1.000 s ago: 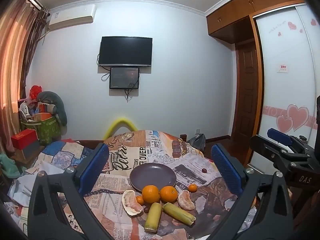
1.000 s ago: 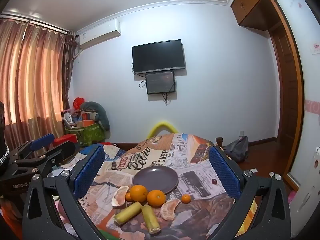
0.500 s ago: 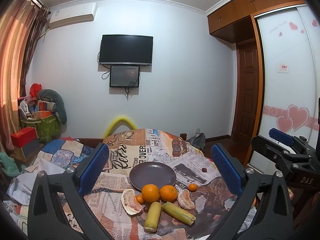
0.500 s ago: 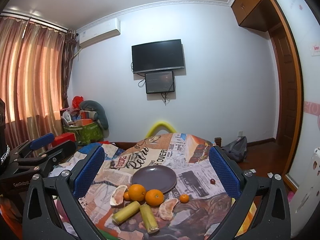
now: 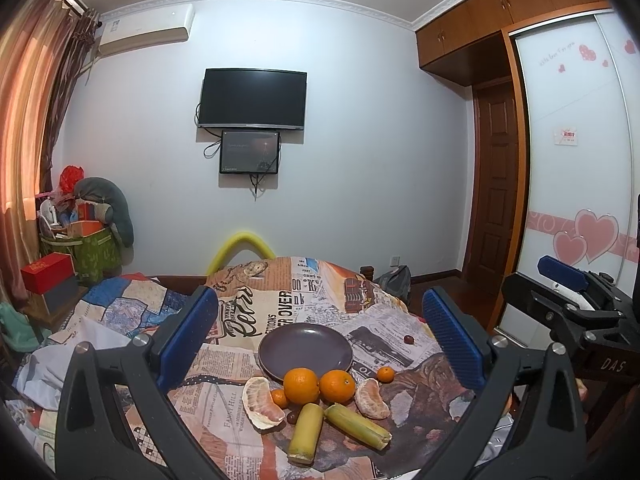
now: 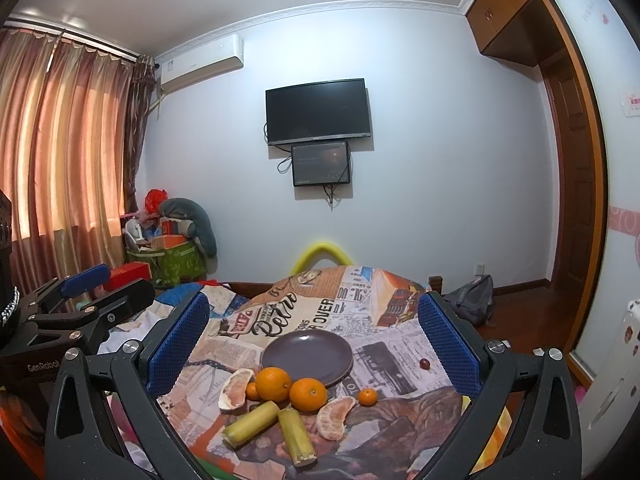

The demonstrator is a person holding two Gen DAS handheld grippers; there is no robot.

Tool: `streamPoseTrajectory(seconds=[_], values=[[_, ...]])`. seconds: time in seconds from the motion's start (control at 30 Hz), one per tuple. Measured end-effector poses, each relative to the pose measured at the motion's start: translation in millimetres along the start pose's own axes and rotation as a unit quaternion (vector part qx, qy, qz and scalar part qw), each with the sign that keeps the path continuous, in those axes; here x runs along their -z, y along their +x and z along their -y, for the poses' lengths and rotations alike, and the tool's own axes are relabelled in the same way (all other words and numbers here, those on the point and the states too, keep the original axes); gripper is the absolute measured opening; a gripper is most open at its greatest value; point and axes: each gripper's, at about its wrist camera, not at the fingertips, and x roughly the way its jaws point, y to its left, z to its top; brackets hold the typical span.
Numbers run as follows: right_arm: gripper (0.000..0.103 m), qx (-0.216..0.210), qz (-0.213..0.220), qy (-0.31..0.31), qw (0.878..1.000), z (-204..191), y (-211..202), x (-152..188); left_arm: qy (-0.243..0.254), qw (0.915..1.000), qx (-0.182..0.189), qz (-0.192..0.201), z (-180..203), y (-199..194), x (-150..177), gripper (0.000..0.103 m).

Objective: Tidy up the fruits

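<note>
The left gripper (image 5: 320, 332) is held above the near edge of the table, its blue-padded fingers (image 5: 188, 330) spread wide with nothing between them; the right gripper (image 6: 314, 334) is likewise held spread and empty, and is seen at the right edge of the left wrist view (image 5: 568, 300). A table covered by a newspaper-print cloth (image 5: 256, 300) is shown beneath both. A dark purple plate (image 5: 306, 350) is placed at the centre of the cloth, bare. Along its near rim two oranges (image 5: 301, 385) (image 5: 337, 386) are set side by side, touching or nearly so. Two cut lengths of green-yellow cane (image 5: 306, 432) (image 5: 358, 426) are laid nearest the camera, their far ends close together and their near ends diverging. A peeled pomelo segment (image 5: 260, 402) is placed to the left of the oranges, and a smaller peeled citrus segment (image 5: 372, 398) to their right. A small mandarin (image 5: 386, 374) is seen right of the plate's near edge, and another (image 5: 279, 398) is tucked between the pomelo segment and the left orange. A dark grape (image 5: 408, 339) is isolated on the cloth to the right of the plate, well apart from the rest; a second dark fruit (image 5: 292, 416) lies beside the far end of the left cane
</note>
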Motion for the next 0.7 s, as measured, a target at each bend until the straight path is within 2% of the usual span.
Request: streamPoseTrajectory(seconds=[0.7], values=[[0.103,0.002,-0.001,0.000,1.000,1.7,1.6,0.0,-0.005,0.9999,0.006,-0.006,-2.1,2.3,-1.9,0.103]])
